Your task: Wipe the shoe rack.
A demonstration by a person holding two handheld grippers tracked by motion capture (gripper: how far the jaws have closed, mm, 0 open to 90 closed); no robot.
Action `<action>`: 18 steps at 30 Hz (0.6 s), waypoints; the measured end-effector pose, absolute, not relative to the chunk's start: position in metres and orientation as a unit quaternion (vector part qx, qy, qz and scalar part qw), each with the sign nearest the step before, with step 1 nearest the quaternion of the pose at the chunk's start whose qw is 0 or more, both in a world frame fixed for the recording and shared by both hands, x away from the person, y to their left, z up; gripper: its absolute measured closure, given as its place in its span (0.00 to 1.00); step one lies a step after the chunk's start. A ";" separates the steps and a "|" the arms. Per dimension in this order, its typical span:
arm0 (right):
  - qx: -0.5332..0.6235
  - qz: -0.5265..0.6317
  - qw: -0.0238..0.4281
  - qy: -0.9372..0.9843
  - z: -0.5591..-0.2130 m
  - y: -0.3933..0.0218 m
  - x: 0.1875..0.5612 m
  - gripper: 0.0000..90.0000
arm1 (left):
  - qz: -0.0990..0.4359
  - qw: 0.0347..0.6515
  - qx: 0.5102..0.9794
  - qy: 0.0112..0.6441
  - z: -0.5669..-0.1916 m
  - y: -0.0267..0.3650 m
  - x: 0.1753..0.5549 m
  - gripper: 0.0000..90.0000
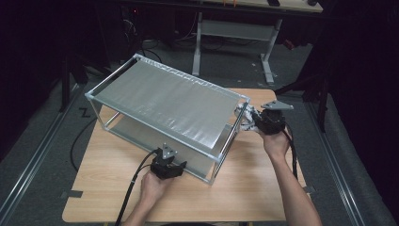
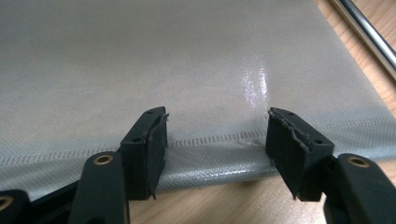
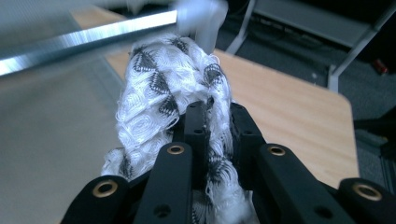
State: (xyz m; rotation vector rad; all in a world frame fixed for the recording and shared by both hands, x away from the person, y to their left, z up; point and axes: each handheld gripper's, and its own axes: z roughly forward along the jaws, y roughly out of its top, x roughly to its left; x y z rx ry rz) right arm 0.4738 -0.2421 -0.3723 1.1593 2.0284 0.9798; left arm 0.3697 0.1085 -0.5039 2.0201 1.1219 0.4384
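Observation:
A metal-framed rack (image 1: 214,157) with two grey fabric shelves stands slantwise on the wooden table (image 1: 244,188). My left gripper (image 1: 169,157) is at the rack's near long side. Its jaws stand open (image 2: 217,140) over the stitched front hem of the lower shelf (image 2: 140,60), with nothing gripped. At the rack's right end, my right gripper (image 1: 251,121) is shut on a white knitted cloth with black patterning (image 1: 242,115). The cloth (image 3: 159,79) bunches up between and in front of the jaws (image 3: 217,116), just below the top rail (image 3: 88,39) and its white corner piece (image 3: 203,16).
A chrome rod of the frame (image 2: 369,35) runs past the lower shelf's side. Bare table top (image 3: 289,102) lies to the right of the rack. Beyond the table a desk on white legs (image 1: 268,52) stands on the dark floor. Black cables (image 1: 134,183) trail from the grippers.

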 end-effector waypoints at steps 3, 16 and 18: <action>0.427 0.375 0.311 0.762 -0.358 -0.242 0.470 0.89 | 0.172 0.385 0.793 0.440 -0.504 0.108 0.370 0.44; 0.441 0.337 0.280 0.783 -0.396 -0.232 0.483 0.89 | 0.172 0.386 0.793 0.439 -0.504 0.109 0.369 0.44; 0.449 0.329 0.267 0.787 -0.409 -0.231 0.486 0.89 | 0.173 0.386 0.793 0.439 -0.504 0.109 0.369 0.44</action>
